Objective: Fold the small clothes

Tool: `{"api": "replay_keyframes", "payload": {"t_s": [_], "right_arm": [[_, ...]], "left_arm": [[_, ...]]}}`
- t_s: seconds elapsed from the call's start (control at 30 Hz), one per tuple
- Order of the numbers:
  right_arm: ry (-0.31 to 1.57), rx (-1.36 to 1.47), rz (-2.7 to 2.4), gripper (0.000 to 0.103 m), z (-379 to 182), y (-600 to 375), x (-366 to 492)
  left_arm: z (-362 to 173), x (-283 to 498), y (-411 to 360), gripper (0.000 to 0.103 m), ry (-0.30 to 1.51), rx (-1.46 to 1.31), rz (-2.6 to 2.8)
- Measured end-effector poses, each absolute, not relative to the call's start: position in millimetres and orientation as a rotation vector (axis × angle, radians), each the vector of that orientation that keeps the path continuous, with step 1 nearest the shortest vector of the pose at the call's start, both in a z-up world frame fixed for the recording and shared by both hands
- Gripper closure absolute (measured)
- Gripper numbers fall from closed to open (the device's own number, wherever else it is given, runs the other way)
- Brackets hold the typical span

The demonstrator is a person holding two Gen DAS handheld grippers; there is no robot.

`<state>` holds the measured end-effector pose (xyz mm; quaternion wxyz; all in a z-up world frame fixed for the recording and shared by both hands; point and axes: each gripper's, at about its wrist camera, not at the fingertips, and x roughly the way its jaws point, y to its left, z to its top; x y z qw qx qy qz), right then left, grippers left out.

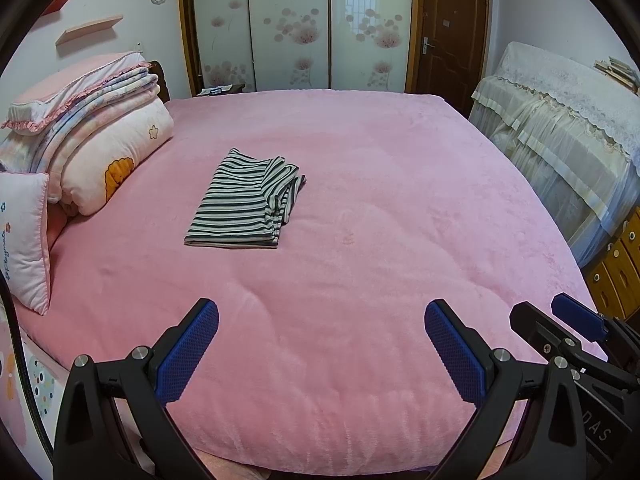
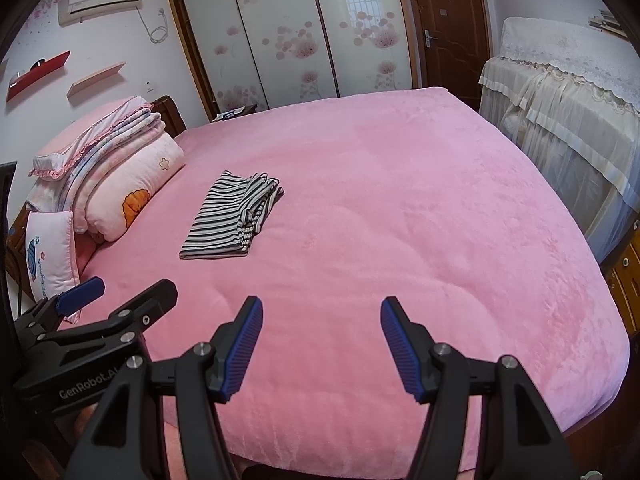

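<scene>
Striped garment: black-and-white striped knit garment (image 1: 244, 204), folded into a flat packet, right side bunched in loose layers.
Location: pink plush bedspread (image 1: 380, 200), toward the stacked quilts and pillows (image 1: 100, 152).
Progress: folding looks largely done; the bunched edge may want squaring.
Left gripper (image 1: 322, 320): spread, empty, near the bed's front edge.
Right gripper (image 2: 322, 318): spread, empty, beside it.
Room: broad bare bedspread right of the garment; bedding crowds its left.

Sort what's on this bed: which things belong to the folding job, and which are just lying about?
Job:
black-and-white striped garment, folded on the pink fleece bedspread
left claw, open
right claw, open

Lying about:
stacked folded quilts
small pink embroidered pillow
</scene>
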<state>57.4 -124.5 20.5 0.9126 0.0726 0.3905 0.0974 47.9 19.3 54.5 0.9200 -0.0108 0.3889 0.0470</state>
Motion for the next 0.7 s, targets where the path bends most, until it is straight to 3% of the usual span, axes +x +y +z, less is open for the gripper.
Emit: {"api": "replay_keyframes", "payload": {"t_s": [0.7], "right_arm": [[0.805, 0.156, 0.179, 0.041, 16.6, -125.8, 51.2]], "left_arm": [[52.1, 43.7, 17.9, 0.001, 0.813, -0.002, 0.08]]}}
